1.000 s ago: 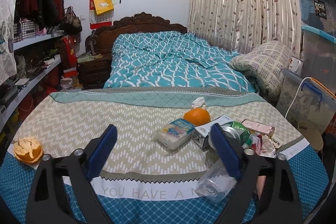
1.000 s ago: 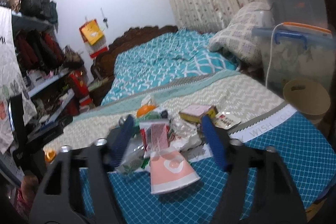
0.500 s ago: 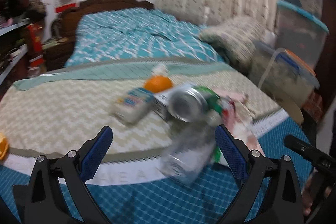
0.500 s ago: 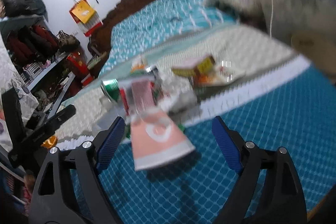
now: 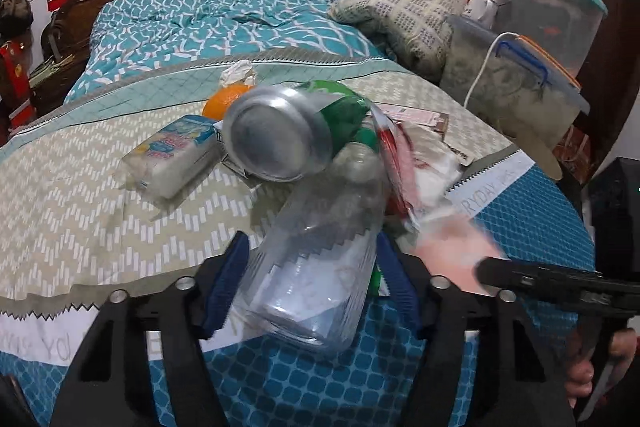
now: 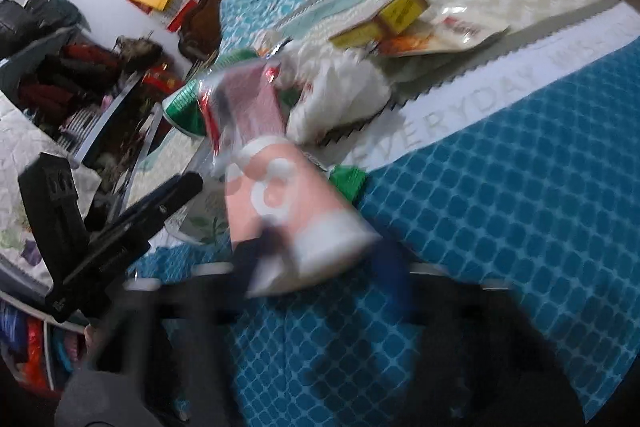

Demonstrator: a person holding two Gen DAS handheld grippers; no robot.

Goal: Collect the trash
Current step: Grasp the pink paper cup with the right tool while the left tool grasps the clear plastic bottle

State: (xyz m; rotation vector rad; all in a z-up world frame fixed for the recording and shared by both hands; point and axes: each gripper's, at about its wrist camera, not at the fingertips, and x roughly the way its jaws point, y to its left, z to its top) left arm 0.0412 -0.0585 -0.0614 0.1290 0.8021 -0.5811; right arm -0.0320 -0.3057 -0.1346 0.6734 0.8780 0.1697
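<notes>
Bedroom, round table in teal-and-chevron cloth [image 5: 80, 227], litter heaped at its near right edge. Left gripper [image 5: 312, 279]: blue fingers astride a clear plastic bottle [image 5: 316, 267], flanking it closely, contact unconfirmed; right gripper [image 6: 320, 267]: around a pink paper cup [image 6: 288, 211] (view blurred, grip state indeterminate). Step judged: pickup of both items; next, firm closure, then lifting clear of the green can [image 5: 288, 135].

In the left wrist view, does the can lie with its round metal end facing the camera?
Yes, the can lies on the pile with its silver round end toward the camera and its green body pointing away.
</notes>
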